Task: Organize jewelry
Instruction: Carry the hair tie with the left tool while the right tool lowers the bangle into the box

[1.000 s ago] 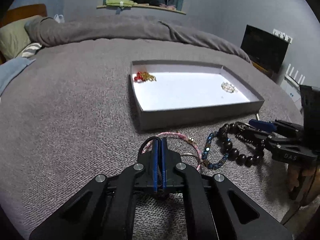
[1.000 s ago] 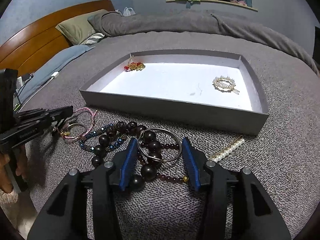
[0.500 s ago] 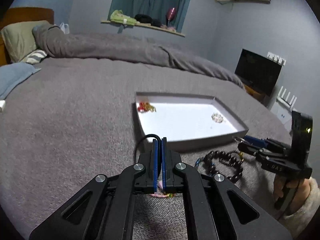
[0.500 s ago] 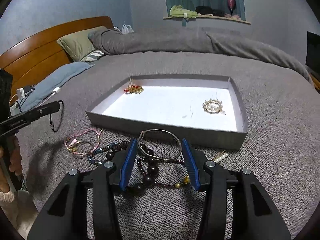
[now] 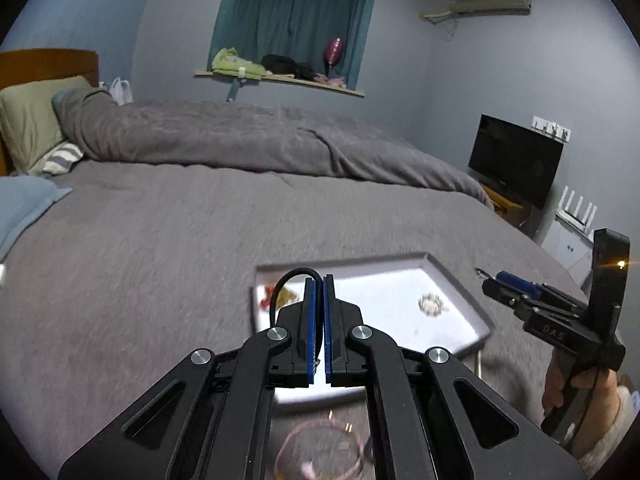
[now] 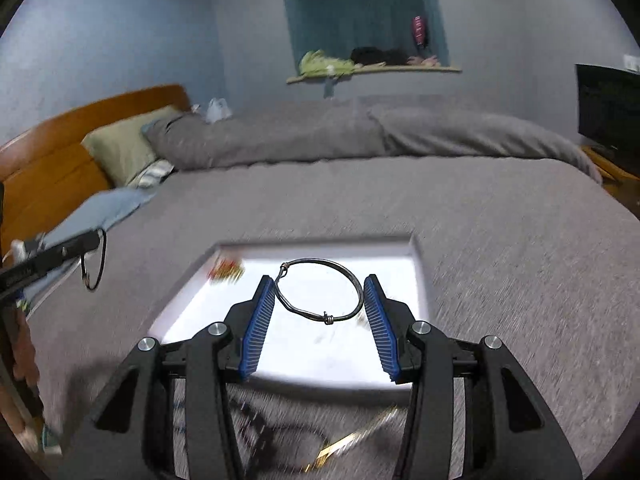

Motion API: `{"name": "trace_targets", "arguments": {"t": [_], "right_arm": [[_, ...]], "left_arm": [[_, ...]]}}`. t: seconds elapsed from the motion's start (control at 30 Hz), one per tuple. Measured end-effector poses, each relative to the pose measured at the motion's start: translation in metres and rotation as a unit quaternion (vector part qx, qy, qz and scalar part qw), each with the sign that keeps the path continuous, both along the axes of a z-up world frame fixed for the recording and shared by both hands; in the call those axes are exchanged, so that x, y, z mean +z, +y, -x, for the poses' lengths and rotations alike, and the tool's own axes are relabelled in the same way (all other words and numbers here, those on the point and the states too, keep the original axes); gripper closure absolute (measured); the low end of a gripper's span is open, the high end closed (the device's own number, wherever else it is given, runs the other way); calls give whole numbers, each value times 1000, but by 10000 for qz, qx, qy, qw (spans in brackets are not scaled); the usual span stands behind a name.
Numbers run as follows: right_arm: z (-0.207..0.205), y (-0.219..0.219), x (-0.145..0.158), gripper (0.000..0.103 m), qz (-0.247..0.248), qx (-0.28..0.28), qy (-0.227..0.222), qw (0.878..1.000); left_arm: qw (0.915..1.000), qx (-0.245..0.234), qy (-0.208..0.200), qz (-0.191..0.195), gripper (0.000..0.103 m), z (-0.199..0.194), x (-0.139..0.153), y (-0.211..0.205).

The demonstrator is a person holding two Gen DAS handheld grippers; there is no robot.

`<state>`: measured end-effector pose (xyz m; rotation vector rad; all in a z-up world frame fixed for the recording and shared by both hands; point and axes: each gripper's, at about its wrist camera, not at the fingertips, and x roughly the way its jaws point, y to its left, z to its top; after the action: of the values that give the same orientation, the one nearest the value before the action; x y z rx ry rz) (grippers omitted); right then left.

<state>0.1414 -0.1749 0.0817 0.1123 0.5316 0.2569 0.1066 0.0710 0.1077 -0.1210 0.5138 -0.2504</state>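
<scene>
My left gripper (image 5: 319, 280) is shut on a thin black cord loop (image 5: 286, 280), held in the air in front of the grey tray (image 5: 460, 276). From the right wrist view the same black cord loop (image 6: 94, 268) hangs from the left gripper (image 6: 94, 240) at the left edge. My right gripper (image 6: 320, 286) is shut on a silver wire bangle (image 6: 320, 292), lifted over the tray (image 6: 420, 264). In the tray lie a red and gold piece (image 5: 280, 296) and a pale brooch (image 5: 431, 304). The right gripper (image 5: 492, 280) appears at the right, held by a hand.
On the grey bedspread below, blurred, lie a pink cord bracelet (image 5: 320, 452), dark beads (image 6: 256, 420) and a pearl hair clip (image 6: 356, 436). A pillow (image 6: 120, 148) and wooden headboard (image 6: 44, 148) stand far left. A television (image 5: 516, 160) stands at the right.
Both grippers rose off the bedspread, the left lifting the black cord, the right lifting the silver bangle clear of the beads. The views tilted up and the tray now sits lower.
</scene>
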Motion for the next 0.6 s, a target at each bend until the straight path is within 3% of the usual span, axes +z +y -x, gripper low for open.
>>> {"name": "trace_targets", "arguments": {"t": [0.1,0.3,0.6], "right_arm": [[-9,-9,-4,57,71,-154,18,9999],[-21,-16,-33,57,329,-75,497,9982],[-34,2,-65,57,610,94,997,9931]], "left_arm": [[10000,-16,59,5,99,-16,-6,-4],[9982,-124,568,-144,99,-50,-44,-10],[9911,-316,1231,-405,99,-68,-89,-20]]}}
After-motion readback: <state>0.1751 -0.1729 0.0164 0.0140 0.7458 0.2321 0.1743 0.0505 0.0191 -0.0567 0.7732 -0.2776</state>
